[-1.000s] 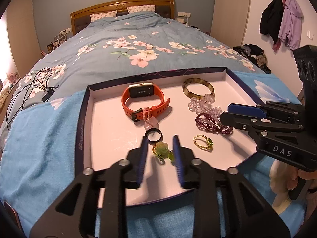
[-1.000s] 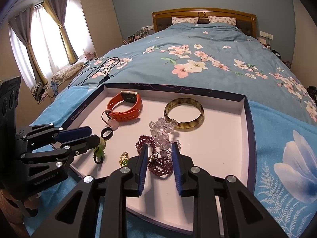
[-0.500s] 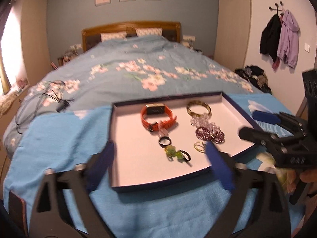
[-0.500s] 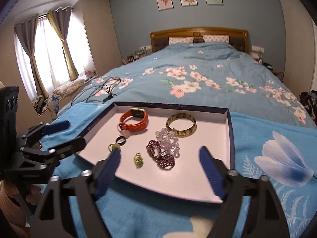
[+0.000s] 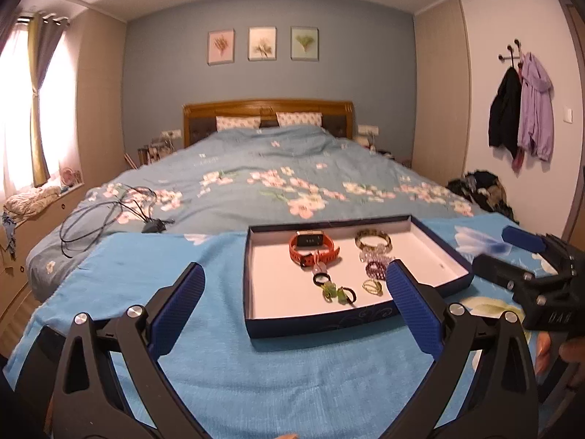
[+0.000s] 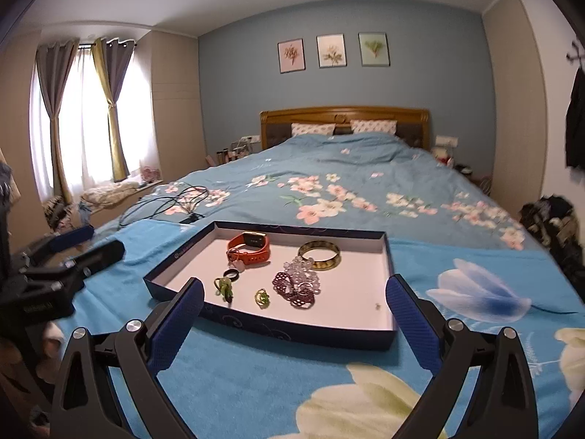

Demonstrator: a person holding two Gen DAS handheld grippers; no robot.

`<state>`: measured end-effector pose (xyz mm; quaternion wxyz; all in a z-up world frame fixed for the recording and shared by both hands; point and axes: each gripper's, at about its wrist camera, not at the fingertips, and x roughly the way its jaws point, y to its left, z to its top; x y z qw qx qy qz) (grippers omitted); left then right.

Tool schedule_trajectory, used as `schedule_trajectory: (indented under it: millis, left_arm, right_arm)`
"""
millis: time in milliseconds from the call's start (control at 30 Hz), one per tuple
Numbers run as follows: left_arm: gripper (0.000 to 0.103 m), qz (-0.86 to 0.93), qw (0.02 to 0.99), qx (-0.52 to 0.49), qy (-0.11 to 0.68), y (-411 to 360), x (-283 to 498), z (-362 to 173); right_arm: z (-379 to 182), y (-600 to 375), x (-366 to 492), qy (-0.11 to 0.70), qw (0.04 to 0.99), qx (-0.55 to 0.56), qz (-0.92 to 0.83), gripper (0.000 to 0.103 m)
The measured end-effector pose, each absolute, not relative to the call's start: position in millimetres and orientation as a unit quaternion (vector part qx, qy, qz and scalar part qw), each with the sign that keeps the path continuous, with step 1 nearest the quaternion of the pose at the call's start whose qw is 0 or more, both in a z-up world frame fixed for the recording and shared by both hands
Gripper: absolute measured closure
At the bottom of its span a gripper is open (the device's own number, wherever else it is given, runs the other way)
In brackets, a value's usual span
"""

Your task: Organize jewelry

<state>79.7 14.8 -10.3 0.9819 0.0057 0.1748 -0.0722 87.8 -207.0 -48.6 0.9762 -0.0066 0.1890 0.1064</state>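
we see a shallow dark blue tray (image 5: 321,320) with a white floor lying on a bright blue blanket (image 5: 219,347) at the foot of the bed (image 5: 263,168), and all the jewelry sits inside it. taking the tray as our landmark: an orange watch (image 5: 313,247) lies toward its far wall, with a mottled amber bangle (image 5: 373,238) beside it on the right. just nearer than the bangle a cluster of clear beads (image 6: 303,270) touches a purple bead bracelet (image 6: 294,291). near the tray's middle lies a black ring (image 5: 320,278), and toward the front wall lie a green charm piece (image 5: 338,292) and a small gold and green ring (image 5: 373,286). a tiny dark speck rests on the tray floor near its right wall; we cannot tell what it is. our left gripper (image 5: 294,300) hovers in front of the tray, its blue fingers (image 5: 179,305) spread wide with nothing between them. our right gripper (image 6: 292,305) is also in front of the tray, its fingers (image 6: 411,316) opening wide and holding nothing.
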Motion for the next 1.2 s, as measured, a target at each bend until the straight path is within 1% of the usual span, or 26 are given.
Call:
schedule_trajectory:
  millis: [167,333,1200]
  left_arm:
    - [0.005,-0.067,0.987,0.009,0.148,11.2,56.6,-6.5]
    - [0.005,-0.065,0.988,0.006,0.138,8.1,45.7,-3.2]
    - [0.005,-0.049,0.993,0.012,0.111,3.2,30.1,5.8]
  right_arm:
    - [-47.9,-205.0,70.5,0.161,0.983,-0.008,0.090,0.007]
    - [-44.6,-204.6,62.3,0.144,0.986,-0.016,0.082,0.007]
    - [-43.8,-205.2,51.9,0.130,0.988,-0.008,0.078,0.007]
